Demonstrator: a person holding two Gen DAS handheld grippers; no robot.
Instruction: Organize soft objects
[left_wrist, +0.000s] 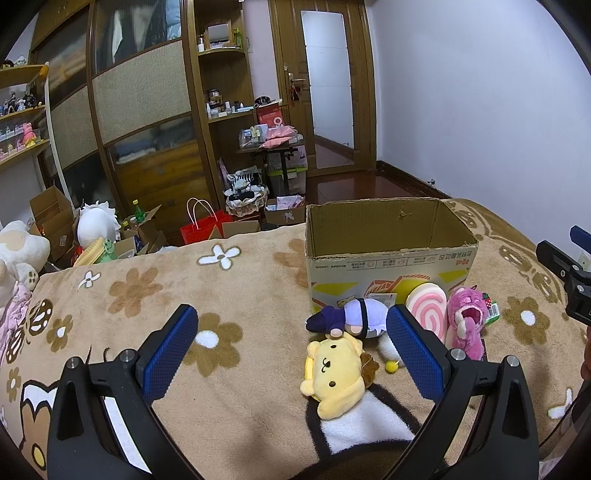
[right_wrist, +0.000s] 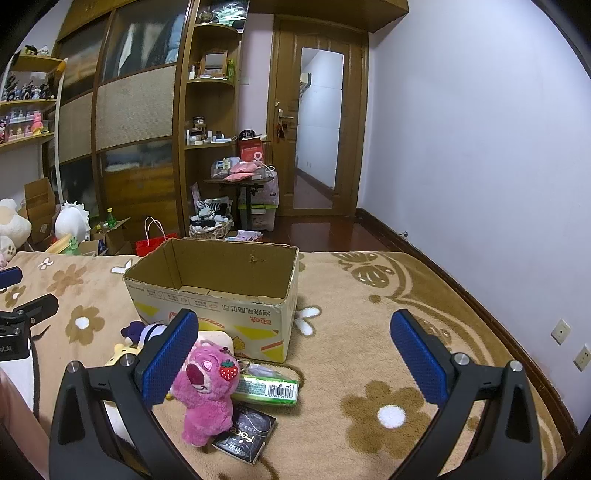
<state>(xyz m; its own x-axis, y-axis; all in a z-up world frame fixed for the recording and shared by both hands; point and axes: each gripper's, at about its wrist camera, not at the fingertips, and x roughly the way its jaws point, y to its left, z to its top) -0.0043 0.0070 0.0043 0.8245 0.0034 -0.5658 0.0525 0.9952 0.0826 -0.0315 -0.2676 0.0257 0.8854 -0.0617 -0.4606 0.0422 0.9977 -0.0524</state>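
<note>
An open cardboard box (left_wrist: 391, 254) stands on the flowered blanket; it also shows in the right wrist view (right_wrist: 218, 295), with nothing visible in the part of its inside that shows. In front of it lie a yellow dog plush (left_wrist: 332, 373), a purple plush (left_wrist: 354, 317), a pink swirl cushion (left_wrist: 428, 310) and a pink bear plush (left_wrist: 467, 321). The bear (right_wrist: 207, 391) lies just right of my right gripper's left finger. My left gripper (left_wrist: 291, 347) is open and empty above the blanket, the yellow plush between its fingers' line. My right gripper (right_wrist: 295, 354) is open and empty.
A green packet (right_wrist: 266, 387) and a dark booklet (right_wrist: 245, 437) lie beside the bear. The blanket (left_wrist: 166, 295) covers the bed. Beyond its far edge are boxes, a red bag (left_wrist: 203, 225), plush toys, wardrobe and door. A wall runs along the right.
</note>
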